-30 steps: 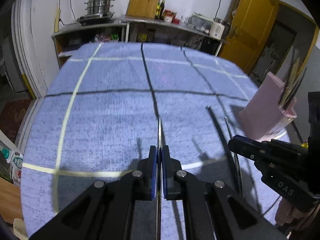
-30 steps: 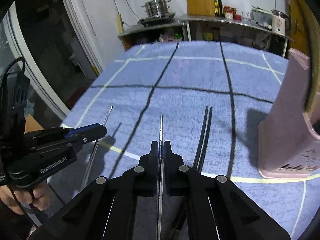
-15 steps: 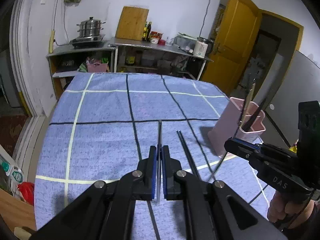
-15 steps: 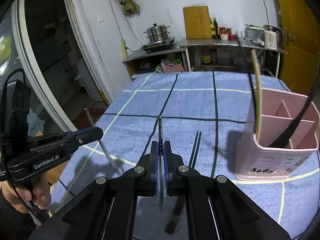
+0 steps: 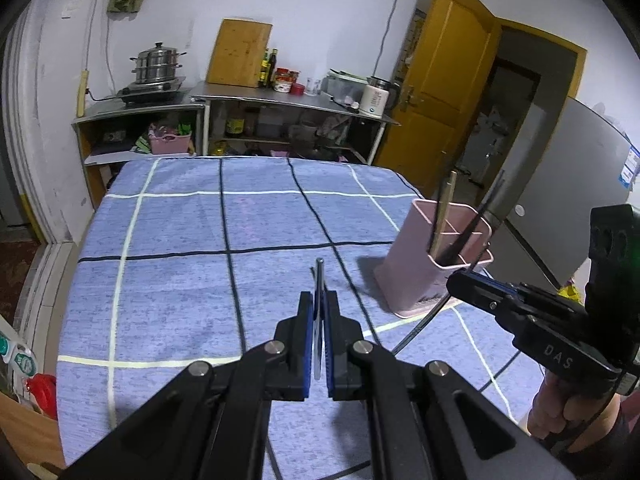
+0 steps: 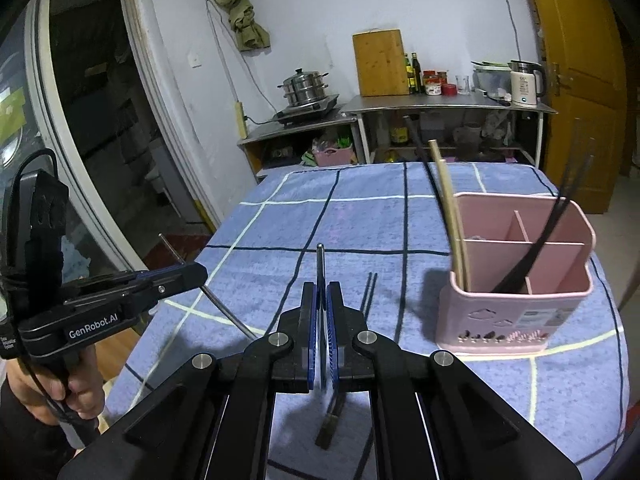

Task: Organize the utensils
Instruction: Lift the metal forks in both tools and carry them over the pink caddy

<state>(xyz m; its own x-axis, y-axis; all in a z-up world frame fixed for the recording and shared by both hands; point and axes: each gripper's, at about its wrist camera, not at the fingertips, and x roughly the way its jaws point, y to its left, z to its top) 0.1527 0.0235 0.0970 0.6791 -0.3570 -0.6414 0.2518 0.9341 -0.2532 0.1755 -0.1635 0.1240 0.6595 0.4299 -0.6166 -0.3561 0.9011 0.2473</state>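
Chopsticks: one metal chopstick (image 5: 319,280) is clamped in the left gripper (image 5: 318,312), jaws closed tight on it, tip sticking out ahead above the table. Second metal chopstick (image 6: 320,268) is pinched the same way in the right gripper (image 6: 321,312). Both grippers are off the blue checked tablecloth (image 6: 360,220) and angled down toward it. Left hand (image 6: 76,384) and right hand (image 5: 560,412) grip the handles. Black chopstick pair (image 6: 370,292) lies flat on the cloth just right of the right gripper, between it and the pink holder (image 6: 516,316). Holder stands upright near the table's right edge, split into compartments: tan chopsticks (image 6: 450,216) lean in the front-left corner, black chopsticks (image 6: 540,244) lean across the front compartment.
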